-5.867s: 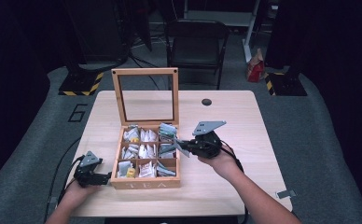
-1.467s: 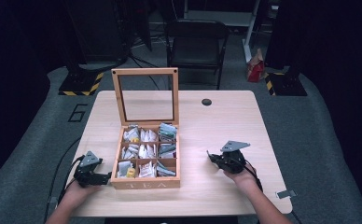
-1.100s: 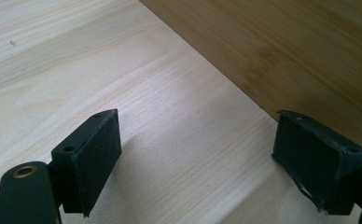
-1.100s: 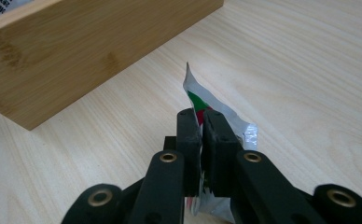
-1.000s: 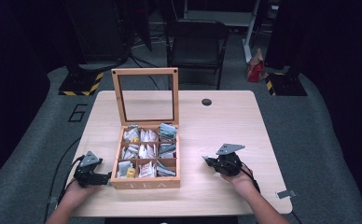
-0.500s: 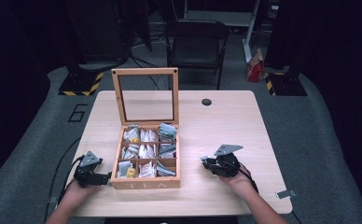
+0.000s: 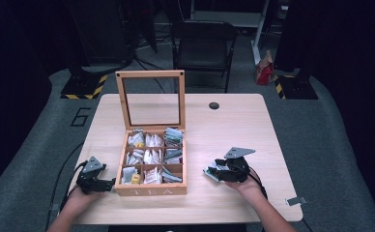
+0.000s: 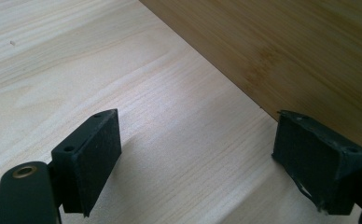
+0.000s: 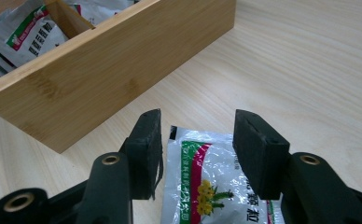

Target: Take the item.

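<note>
A wooden tea box (image 7: 151, 189) stands open at the table's front middle, its glass lid (image 7: 151, 99) upright, with several tea packets in its compartments (image 9: 27, 35). My right gripper (image 7: 218, 170) rests right of the box. Its jaws have just been opening, and a white tea packet (image 9: 212, 182) with a green and red stripe lies flat on the table between them; the pads (image 9: 146, 149) stand clear of it. My left gripper (image 8: 216, 154) is open on the table beside the box's left wall (image 8: 281, 51), with nothing between its jaws. In the high view the left gripper (image 7: 109, 183) sits at the box's front left corner.
The light wood table (image 7: 234, 121) has a small black round cap (image 7: 214, 105) near its far edge. A black chair (image 7: 202, 48) stands behind the table. A small grey clip (image 7: 293, 200) lies at the table's front right corner.
My right gripper came from over the box to the table on its right, sank a little and slid slightly left. A tea packet now lies under its tips. The left gripper stayed put.
</note>
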A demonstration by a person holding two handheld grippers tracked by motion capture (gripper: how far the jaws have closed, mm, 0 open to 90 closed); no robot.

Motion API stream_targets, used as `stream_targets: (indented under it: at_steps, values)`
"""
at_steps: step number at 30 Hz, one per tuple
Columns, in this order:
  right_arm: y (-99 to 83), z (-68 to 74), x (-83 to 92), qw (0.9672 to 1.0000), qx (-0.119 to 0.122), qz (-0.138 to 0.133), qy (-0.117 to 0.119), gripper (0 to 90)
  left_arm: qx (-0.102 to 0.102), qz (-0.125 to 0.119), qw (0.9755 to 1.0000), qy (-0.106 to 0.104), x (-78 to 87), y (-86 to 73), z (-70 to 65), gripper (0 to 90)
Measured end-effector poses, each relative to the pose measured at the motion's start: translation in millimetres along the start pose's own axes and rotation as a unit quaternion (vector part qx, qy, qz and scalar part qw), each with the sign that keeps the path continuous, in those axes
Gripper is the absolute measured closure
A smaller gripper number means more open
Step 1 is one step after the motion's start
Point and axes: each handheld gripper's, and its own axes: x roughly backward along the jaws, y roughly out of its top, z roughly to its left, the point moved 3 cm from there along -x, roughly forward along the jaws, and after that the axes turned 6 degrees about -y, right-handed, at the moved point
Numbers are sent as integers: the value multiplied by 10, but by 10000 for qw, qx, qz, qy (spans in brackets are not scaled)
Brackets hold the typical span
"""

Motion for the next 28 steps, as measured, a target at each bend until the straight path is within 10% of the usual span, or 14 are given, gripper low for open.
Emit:
stream_targets:
  at_steps: [28]
  values:
    - [-46,-310,128,9978,-279,-140,-589,493,0,1,10000,-3,0,0,1,147]
